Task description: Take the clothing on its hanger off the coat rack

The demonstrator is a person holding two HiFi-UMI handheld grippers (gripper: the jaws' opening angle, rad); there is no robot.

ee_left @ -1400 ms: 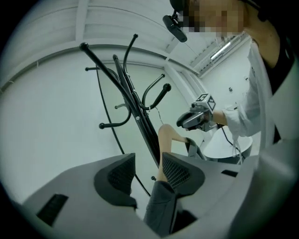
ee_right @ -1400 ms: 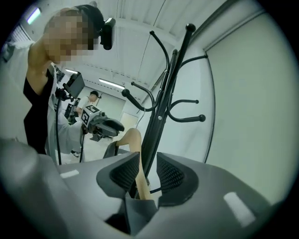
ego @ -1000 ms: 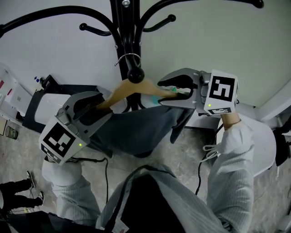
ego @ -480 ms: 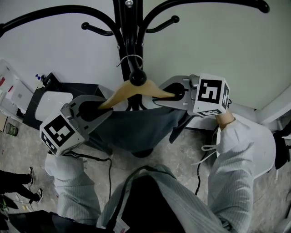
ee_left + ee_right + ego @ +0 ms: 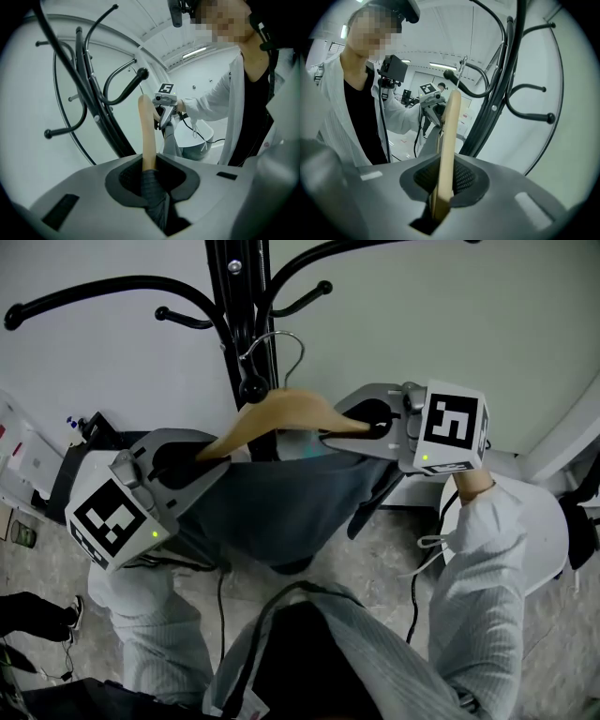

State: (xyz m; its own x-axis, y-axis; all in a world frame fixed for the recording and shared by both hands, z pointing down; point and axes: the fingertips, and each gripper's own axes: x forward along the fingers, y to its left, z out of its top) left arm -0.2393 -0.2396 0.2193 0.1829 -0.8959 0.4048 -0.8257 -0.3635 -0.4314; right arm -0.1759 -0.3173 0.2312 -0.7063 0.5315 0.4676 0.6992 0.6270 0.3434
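Lift-off step, I'd say: left gripper (image 5: pixel 192 463) and right gripper (image 5: pixel 361 427) each clamp an end of the wooden hanger (image 5: pixel 281 412), grey garment (image 5: pixel 281 507) draped below, wire hook (image 5: pixel 300 351) close by a peg (image 5: pixel 249 388) of the coat rack (image 5: pixel 236 306), so next, raise both level and draw clear.

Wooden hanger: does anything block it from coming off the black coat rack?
Only the rack's black knobbed peg, sitting just below the wooden hanger's metal wire hook; whether the hook has cleared it can't be told. Nothing else intervenes.

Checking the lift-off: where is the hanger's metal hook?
Head view, centre top: the metal hook sits beside the coat rack pole, just above a knobbed peg.
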